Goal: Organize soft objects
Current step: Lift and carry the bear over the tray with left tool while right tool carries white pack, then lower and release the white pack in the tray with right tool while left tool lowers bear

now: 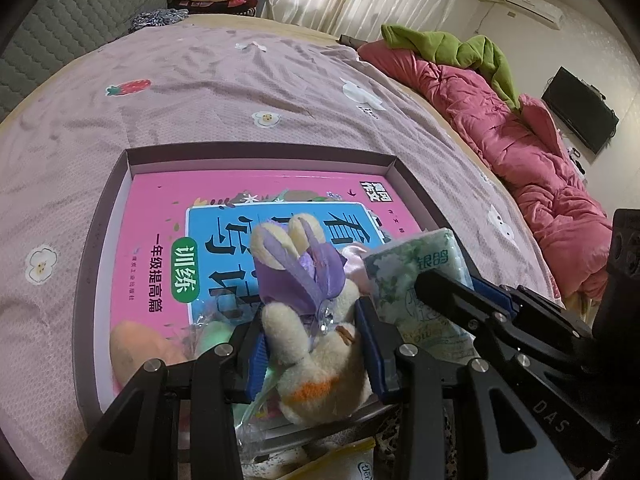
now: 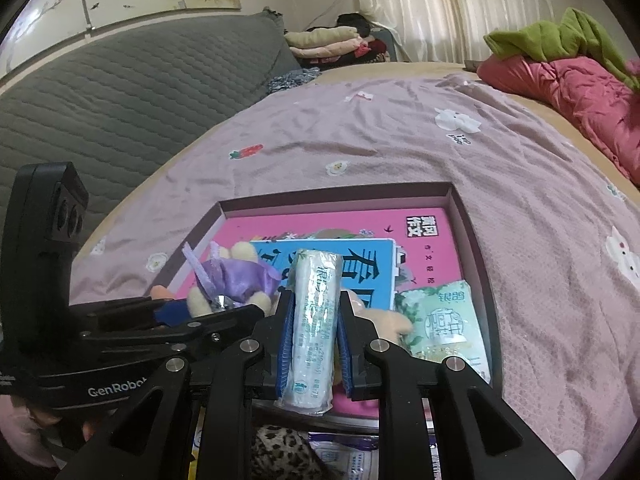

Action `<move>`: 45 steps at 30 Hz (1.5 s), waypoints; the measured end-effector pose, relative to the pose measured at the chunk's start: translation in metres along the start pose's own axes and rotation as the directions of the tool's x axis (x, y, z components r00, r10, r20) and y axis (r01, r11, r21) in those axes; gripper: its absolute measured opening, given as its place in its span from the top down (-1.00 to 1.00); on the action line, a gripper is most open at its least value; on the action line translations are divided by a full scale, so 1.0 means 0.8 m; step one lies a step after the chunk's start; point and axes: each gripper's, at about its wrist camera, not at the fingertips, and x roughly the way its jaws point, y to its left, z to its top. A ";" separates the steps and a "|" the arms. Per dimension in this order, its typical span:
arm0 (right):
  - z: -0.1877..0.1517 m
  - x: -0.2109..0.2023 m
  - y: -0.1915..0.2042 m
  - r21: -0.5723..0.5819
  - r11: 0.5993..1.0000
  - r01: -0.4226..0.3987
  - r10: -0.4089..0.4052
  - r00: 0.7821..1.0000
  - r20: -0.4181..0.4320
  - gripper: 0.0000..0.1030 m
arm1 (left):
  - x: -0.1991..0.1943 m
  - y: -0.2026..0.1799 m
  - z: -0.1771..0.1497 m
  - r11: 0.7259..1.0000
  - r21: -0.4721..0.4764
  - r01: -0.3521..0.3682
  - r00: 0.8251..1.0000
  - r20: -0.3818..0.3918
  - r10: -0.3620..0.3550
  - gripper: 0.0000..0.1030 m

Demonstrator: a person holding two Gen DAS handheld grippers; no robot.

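While the left claw [image 1: 316, 348] clamps the plush rabbit [image 1: 316, 344], the right claw [image 2: 313, 340] pinches a tissue pack [image 2: 314, 328].

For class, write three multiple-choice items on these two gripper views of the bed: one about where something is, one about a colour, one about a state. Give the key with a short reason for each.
1. Where does the pink book lie?
A. inside the shallow box
B. on the red quilt
C. on the grey headboard

2. What colour is the ribbon on the plush rabbit?
A. yellow
B. purple
C. black

3. What is the right gripper doing?
A. standing open and empty
B. closed on a tissue pack
C. closed on the book

Key:
1 A: the box walls frame the book on all visible sides.
2 B: a purple ribbon wraps the rabbit's ears and neck.
3 B: the tissue pack sits edge-on, pressed between both blue pads, while the left gripper grips the rabbit.
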 end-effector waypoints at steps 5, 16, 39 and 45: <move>-0.003 -0.001 -0.006 0.003 1.000 0.020 -0.020 1.000 -0.004 0.48 | 0.001 -0.002 0.000 1.000 0.003 -0.001 1.000 -0.002 0.001 0.21; -0.006 -0.009 -0.008 -0.022 0.998 0.057 -0.057 0.998 -0.012 0.37 | 0.003 -0.013 -0.001 1.000 0.021 0.009 1.000 -0.008 -0.009 0.21; -0.035 -0.021 -0.006 -0.140 0.978 0.158 -0.167 0.984 -0.058 0.10 | 0.009 -0.022 -0.003 0.999 0.041 0.020 0.999 -0.030 -0.019 0.20; -0.036 -0.017 -0.015 -0.112 0.979 0.172 -0.180 0.981 -0.070 0.05 | 0.011 -0.025 -0.004 0.998 0.056 0.007 1.000 -0.031 -0.006 0.17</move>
